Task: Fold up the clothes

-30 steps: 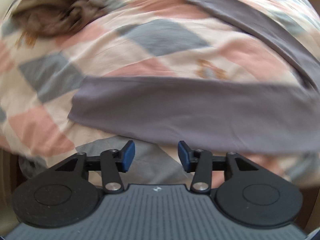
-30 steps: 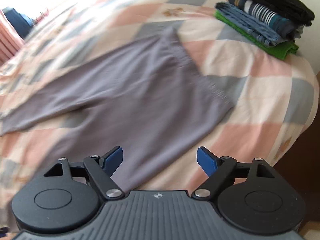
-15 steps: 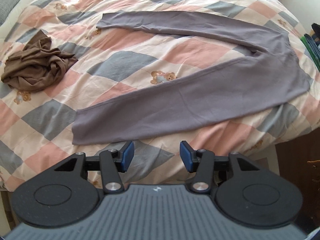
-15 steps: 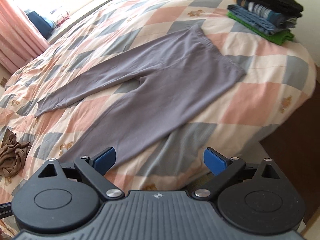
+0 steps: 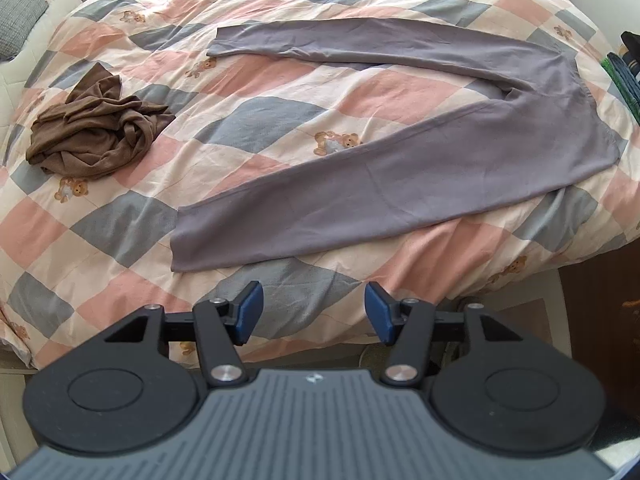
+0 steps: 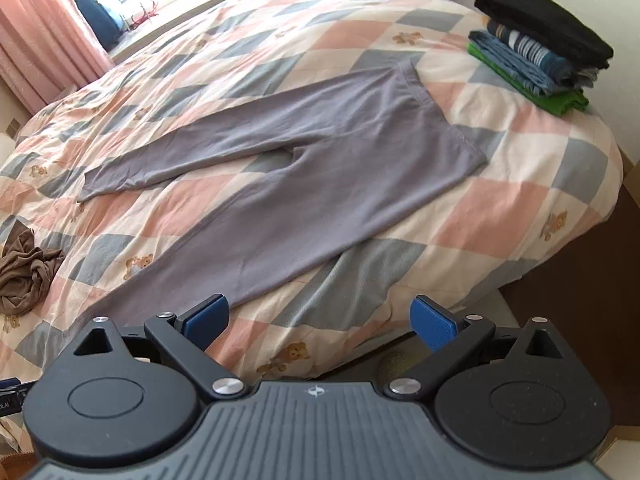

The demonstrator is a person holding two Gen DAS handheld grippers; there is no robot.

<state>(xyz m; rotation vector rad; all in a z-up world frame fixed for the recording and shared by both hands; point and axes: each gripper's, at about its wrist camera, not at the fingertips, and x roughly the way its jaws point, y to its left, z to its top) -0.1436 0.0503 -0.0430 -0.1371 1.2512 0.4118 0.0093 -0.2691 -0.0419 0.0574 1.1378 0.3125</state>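
Observation:
Grey-purple leggings (image 5: 400,176) lie spread flat on the checked bedspread (image 5: 248,128), legs apart in a V, waistband toward the right. The right wrist view shows the same leggings (image 6: 320,168) from the waist side. My left gripper (image 5: 312,312) hovers above the bed's near edge, below the nearer leg's cuff; its jaws are opening and hold nothing. My right gripper (image 6: 320,320) hangs over the near edge of the bed, wide open and empty, well short of the cloth.
A crumpled brown garment (image 5: 96,136) lies on the left of the bed, also seen as a brown heap (image 6: 24,272). A stack of folded clothes (image 6: 540,52) sits at the bed's far right corner. Pink curtains (image 6: 52,40) and a window are beyond.
Both grippers have pulled up and back from the leggings, so the whole garment now shows. The left jaws have widened a little; the right jaws have spread further.

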